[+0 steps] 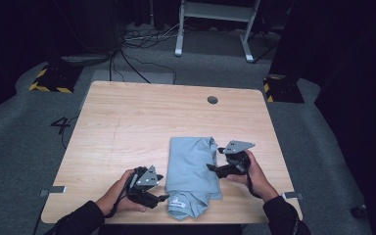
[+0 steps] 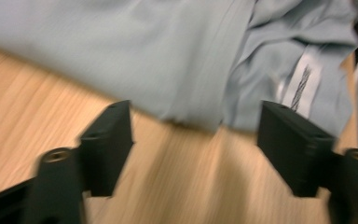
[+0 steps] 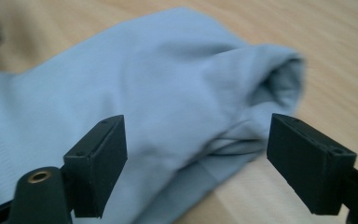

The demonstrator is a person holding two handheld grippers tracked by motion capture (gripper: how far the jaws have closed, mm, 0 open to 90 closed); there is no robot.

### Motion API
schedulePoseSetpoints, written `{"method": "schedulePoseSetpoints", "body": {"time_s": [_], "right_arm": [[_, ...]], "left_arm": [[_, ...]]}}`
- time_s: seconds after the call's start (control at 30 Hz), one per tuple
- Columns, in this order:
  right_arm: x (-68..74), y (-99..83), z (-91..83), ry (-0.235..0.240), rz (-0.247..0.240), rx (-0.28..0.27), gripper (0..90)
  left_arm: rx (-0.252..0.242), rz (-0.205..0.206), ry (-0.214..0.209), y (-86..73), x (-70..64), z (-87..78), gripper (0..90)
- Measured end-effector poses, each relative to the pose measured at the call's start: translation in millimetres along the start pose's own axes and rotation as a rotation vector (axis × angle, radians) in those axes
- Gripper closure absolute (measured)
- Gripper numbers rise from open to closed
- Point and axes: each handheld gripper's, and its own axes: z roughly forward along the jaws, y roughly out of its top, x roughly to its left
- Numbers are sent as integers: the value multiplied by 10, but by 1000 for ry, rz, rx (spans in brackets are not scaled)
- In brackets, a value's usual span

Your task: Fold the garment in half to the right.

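High view: a light wooden counter fills the middle of the frame, and a folded pale blue-grey shirt lies on its lower centre, reaching down to the near edge. The shirt's lower end is bunched, with a small white label showing there. The left gripper sits in the lower left of centre, held in the person's left hand, with its jaws pointing toward the shirt's lower left edge, just beside the cloth. The right gripper is at the right of the shirt, held in the right hand, with its jaws pointing at the shirt's right edge near its upper corner. A round hole is cut in the counter toward the upper right, well apart from the shirt.

Left gripper view: the two black jaws stand wide apart at the lower left and lower right of the frame, with bare wood between them. The shirt spreads across the upper part of the frame, its edge just beyond the jaw tips. A white label with dark print lies among folds at the upper right. The picture is blurred.

Right gripper view: the jaws are wide open at the lower left and lower right. The shirt lies between and beyond them, with a rolled, rounded fold at the right of centre. The jaws hold nothing; whether they touch the cloth I cannot tell.
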Motion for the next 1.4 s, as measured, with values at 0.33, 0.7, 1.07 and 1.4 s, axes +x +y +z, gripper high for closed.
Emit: {"method": "schedulePoseSetpoints", "body": {"time_s": [0.33, 0.7, 1.07, 1.4], "right_arm": [[328, -123, 330, 97, 2, 80, 136], [399, -18, 495, 62, 59, 73, 125], [260, 161, 722, 61, 55, 65, 130], [125, 316, 935, 55, 62, 47, 129]], "left_arm": [[65, -65, 91, -455, 360, -293, 172], [16, -164, 149, -730, 701, -458, 153], [20, -165, 150, -737, 742, -462, 137], [20, -165, 150, -737, 743, -462, 137]]}}
